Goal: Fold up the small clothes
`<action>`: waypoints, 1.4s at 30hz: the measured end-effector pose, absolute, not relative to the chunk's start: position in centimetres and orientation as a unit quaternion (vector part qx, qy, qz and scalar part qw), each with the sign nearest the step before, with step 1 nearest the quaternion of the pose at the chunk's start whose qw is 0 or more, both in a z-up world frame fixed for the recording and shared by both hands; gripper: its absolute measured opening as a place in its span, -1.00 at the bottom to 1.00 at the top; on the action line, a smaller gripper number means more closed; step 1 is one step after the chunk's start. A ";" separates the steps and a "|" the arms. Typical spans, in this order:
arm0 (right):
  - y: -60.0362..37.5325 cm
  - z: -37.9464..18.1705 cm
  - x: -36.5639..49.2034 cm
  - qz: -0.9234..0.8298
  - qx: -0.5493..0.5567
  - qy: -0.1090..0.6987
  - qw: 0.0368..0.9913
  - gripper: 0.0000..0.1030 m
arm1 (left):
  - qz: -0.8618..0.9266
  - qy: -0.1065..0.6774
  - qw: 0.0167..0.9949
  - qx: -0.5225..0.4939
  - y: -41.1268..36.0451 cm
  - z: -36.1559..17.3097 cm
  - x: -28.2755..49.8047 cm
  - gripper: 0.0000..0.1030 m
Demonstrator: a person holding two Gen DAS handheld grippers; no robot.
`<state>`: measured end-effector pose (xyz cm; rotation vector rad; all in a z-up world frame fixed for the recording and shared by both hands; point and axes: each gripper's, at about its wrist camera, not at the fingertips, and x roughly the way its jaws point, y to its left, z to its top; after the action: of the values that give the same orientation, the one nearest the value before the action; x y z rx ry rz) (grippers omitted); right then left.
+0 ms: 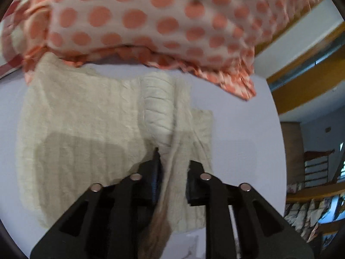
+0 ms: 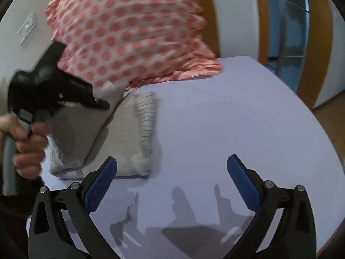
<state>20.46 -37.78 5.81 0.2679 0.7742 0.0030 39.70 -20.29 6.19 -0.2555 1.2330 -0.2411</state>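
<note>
A cream knit sweater (image 1: 86,118) lies on the lavender table (image 1: 237,140), partly folded, its ribbed cuff (image 1: 157,108) on top. My left gripper (image 1: 174,161) hangs over its near right part, shut on a raised fold of the knit that runs up between the black fingers. The right wrist view shows that gripper (image 2: 105,104), held by a hand (image 2: 28,146), lifting a bit of the sweater (image 2: 120,133) at the left. Low over bare table (image 2: 215,118), to the right of the sweater, my right gripper (image 2: 172,161) is open, with nothing between its blue pads.
A white garment with orange dots (image 1: 151,10) lies heaped at the far side, touching the sweater's far edge; it is also in the right wrist view (image 2: 133,38). The table's edge curves along the right. Beyond it are wooden frames (image 1: 306,69) and a glass door (image 2: 284,21).
</note>
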 end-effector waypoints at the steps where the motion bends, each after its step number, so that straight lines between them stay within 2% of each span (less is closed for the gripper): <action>1: -38.4 5.8 20.4 -0.002 0.136 0.374 0.917 0.97 | -0.139 0.571 0.803 -0.100 -21.6 6.6 39.5 -0.23; 2: -39.1 5.8 20.4 -0.005 0.146 0.372 0.917 0.97 | -0.166 0.566 0.802 -0.092 -22.1 6.9 39.2 -0.16; 6: -39.8 6.1 20.7 0.004 0.167 0.367 0.915 0.97 | -0.315 0.524 0.779 -0.139 -22.5 10.6 37.1 -0.11; 7: -39.7 6.3 20.7 0.012 0.167 0.363 0.916 0.97 | -0.321 0.507 0.787 -0.142 -21.7 11.7 36.5 -0.05; 10: -37.8 7.6 20.6 0.060 0.155 0.346 0.923 0.97 | -0.320 0.469 0.812 -0.139 -18.3 13.9 35.1 0.30; 13: -33.9 9.0 21.4 0.120 0.115 0.333 0.928 0.97 | -0.265 0.448 0.846 -0.117 -14.0 14.6 34.0 0.48; 16: -29.5 9.9 22.9 0.164 0.064 0.326 0.929 0.97 | -0.195 0.446 0.867 -0.109 -9.0 13.9 33.8 0.50; 19: -26.4 10.3 25.4 0.167 0.025 0.338 0.926 0.78 | -0.139 0.467 0.863 -0.130 -3.7 12.7 34.1 0.50; 23: -28.0 8.8 29.2 0.175 0.120 0.389 0.896 0.65 | -0.110 0.480 0.858 -0.146 0.5 11.1 33.4 0.50; 27: -28.7 6.5 33.5 0.137 0.139 0.439 0.877 0.64 | -0.119 0.486 0.852 -0.153 1.4 10.1 32.6 0.50; 30: -28.4 5.3 35.4 0.124 0.132 0.453 0.873 0.43 | -0.130 0.490 0.850 -0.145 1.3 10.1 31.5 0.50; 32: -27.7 4.7 35.8 0.128 0.121 0.460 0.870 -0.04 | -0.134 0.492 0.849 -0.137 1.0 10.0 31.1 0.50; 33: -27.1 4.4 35.8 0.129 0.101 0.461 0.872 -0.20 | -0.134 0.494 0.849 -0.133 0.9 9.9 31.1 0.50; 34: -26.7 4.2 35.6 0.128 0.084 0.459 0.875 -0.52 | -0.135 0.494 0.848 -0.133 0.8 9.8 31.0 0.50; 37: -26.4 4.4 34.4 0.138 0.078 0.437 0.885 -0.65 | -0.136 0.498 0.845 -0.135 0.9 9.5 31.1 0.50; 42: -30.4 7.4 33.5 0.122 0.147 0.376 0.907 -0.68 | -0.131 0.506 0.840 -0.146 1.5 8.5 31.4 0.50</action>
<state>33.52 -30.37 7.37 0.3043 0.7768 0.2523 31.43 1.46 8.55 -0.3088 1.0703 -0.2760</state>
